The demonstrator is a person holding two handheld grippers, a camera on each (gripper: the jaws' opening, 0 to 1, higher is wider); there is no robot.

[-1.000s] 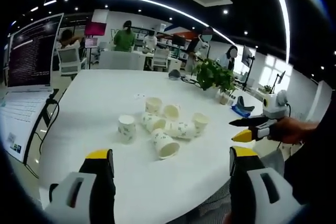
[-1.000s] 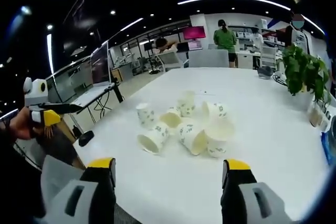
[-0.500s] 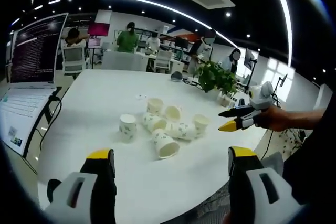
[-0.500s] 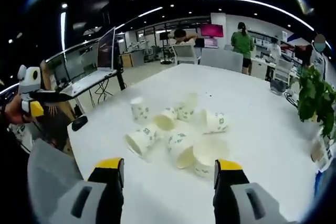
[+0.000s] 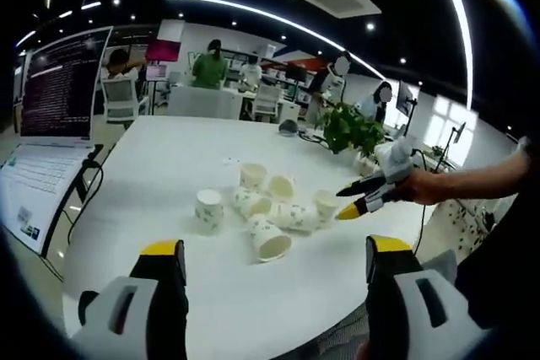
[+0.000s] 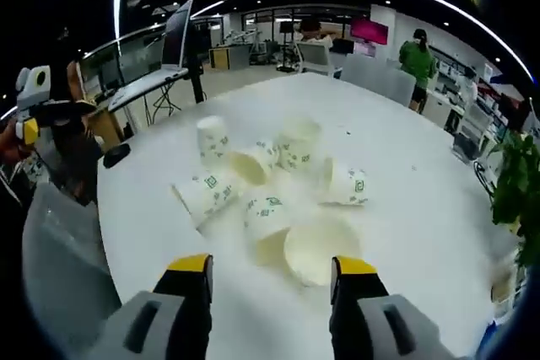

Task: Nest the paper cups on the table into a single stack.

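Open-plan office, ceiling strips lit; white table [image 5: 152, 174] carrying the cluster of paper cups [image 6: 270, 183] near its middle, with a laptop [image 5: 51, 107] off one edge and a potted plant [image 5: 350, 128] towards the far side.

Change noted over the last second: right gripper [image 6: 270, 271] carried forward and down over the cluster, cups now much larger in the right gripper view, nearest tipped cup [image 6: 316, 246] lying just ahead of the yellow tips. Jaws spread wide, nothing between them. Same tool seen from the left gripper view at [image 5: 359, 200], now closer to the cups than before. Left gripper [image 5: 266, 250] held back near the table edge, jaws wide apart, empty, cluster well ahead of it.

Judged: approach phase only; no cup grasped, none nested, most lying on their sides, two or three upright.

Not established: exact cup count, owing to overlap in the heap; whether any cup already sits inside another; orientation of the farthest cups, too small in the left gripper view. Right gripper's jaw gap poorly resolved from the left gripper view.
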